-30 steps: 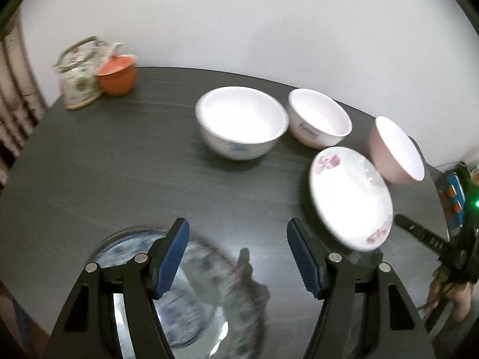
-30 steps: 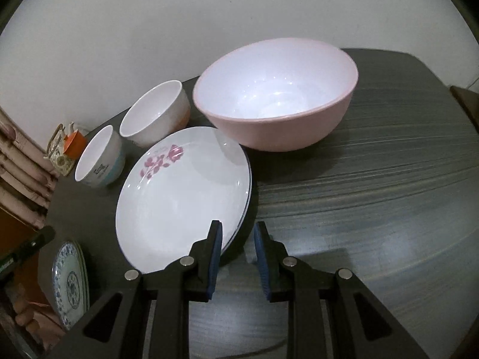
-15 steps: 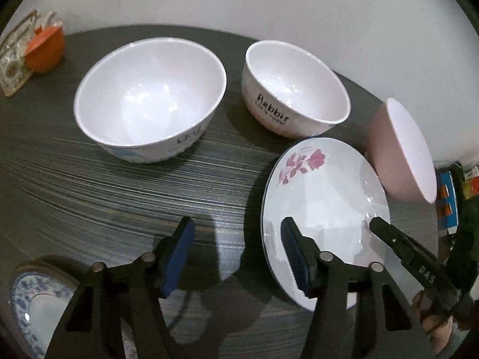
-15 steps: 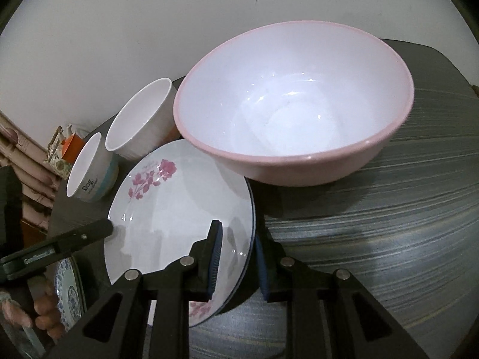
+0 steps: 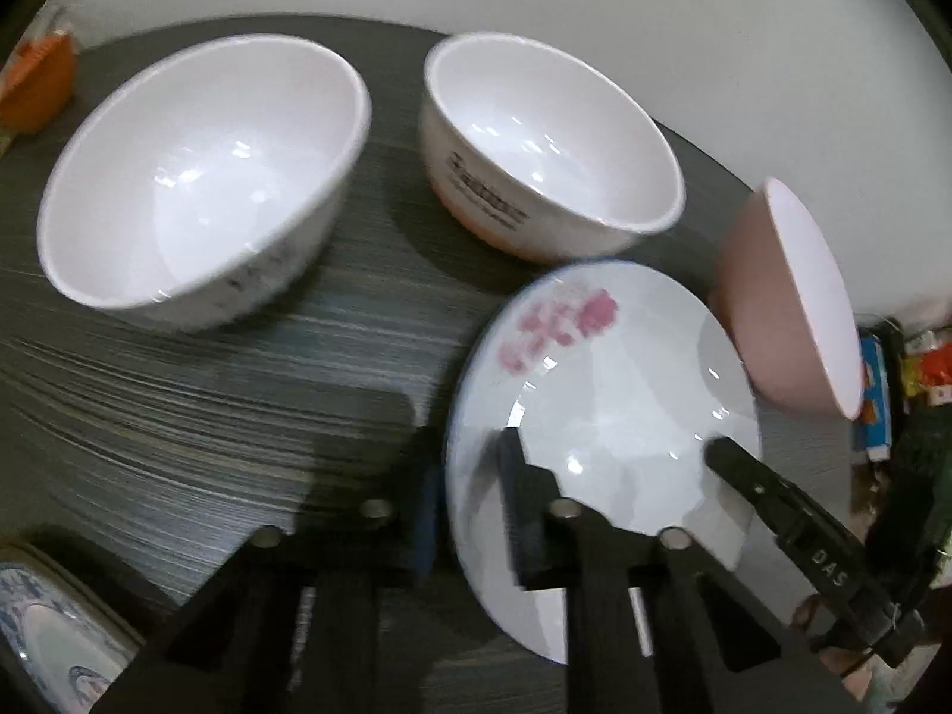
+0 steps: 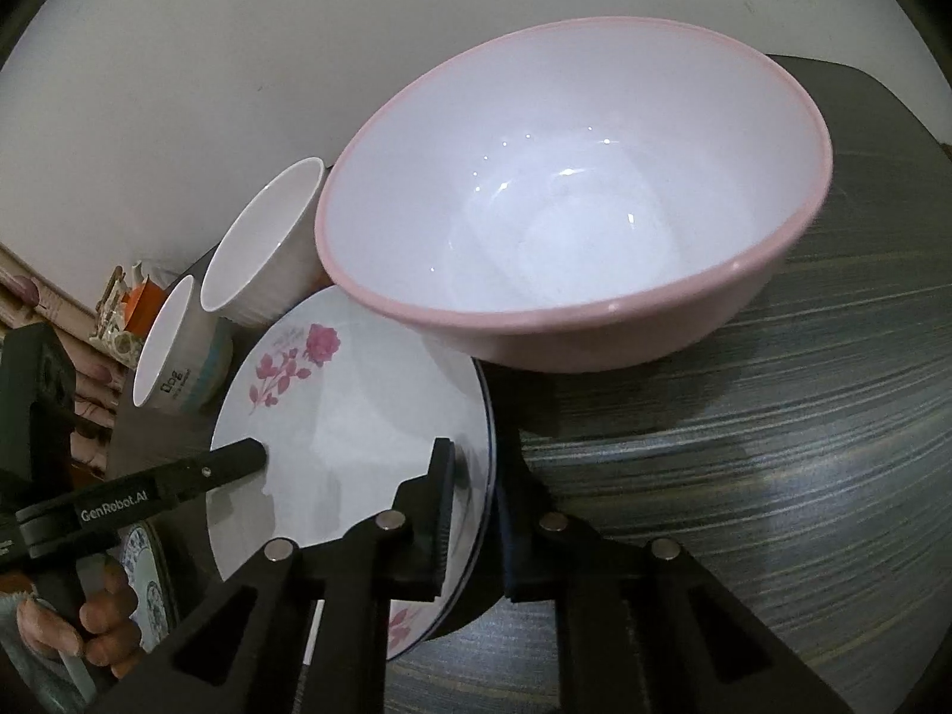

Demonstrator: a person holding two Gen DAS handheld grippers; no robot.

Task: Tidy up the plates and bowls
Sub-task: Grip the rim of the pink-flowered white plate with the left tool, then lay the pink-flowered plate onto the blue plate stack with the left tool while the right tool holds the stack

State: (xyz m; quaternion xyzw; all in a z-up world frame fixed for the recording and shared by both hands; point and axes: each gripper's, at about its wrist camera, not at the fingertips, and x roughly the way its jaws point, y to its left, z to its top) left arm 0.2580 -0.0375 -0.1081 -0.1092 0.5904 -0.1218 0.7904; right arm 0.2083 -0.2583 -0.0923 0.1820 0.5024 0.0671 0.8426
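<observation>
A white plate with pink flowers (image 5: 607, 404) lies on the dark table between both grippers. My left gripper (image 5: 470, 500) straddles its left rim, its jaws closing until the pads meet the rim. My right gripper (image 6: 476, 506) is shut on the opposite rim of the plate (image 6: 357, 416). Across the plate, one black finger of the right gripper (image 5: 767, 488) shows in the left wrist view. In the right wrist view, a left finger (image 6: 238, 458) lies on the plate's face. A pink bowl (image 6: 571, 208) stands just behind the plate. Two white bowls (image 5: 196, 178) (image 5: 547, 143) stand further left.
A blue-patterned plate (image 5: 41, 630) lies at the table's near left edge. An orange cup (image 5: 35, 83) and a teapot (image 6: 119, 309) sit at the far left corner. A person's hand (image 6: 101, 613) holds the left gripper. Bare grey table (image 6: 773, 446) stretches right of the pink bowl.
My left gripper came away from the blue-patterned plate, moved right and down to the flowered plate, and narrowed its jaws over the rim. My right gripper slid onto the other rim and shut.
</observation>
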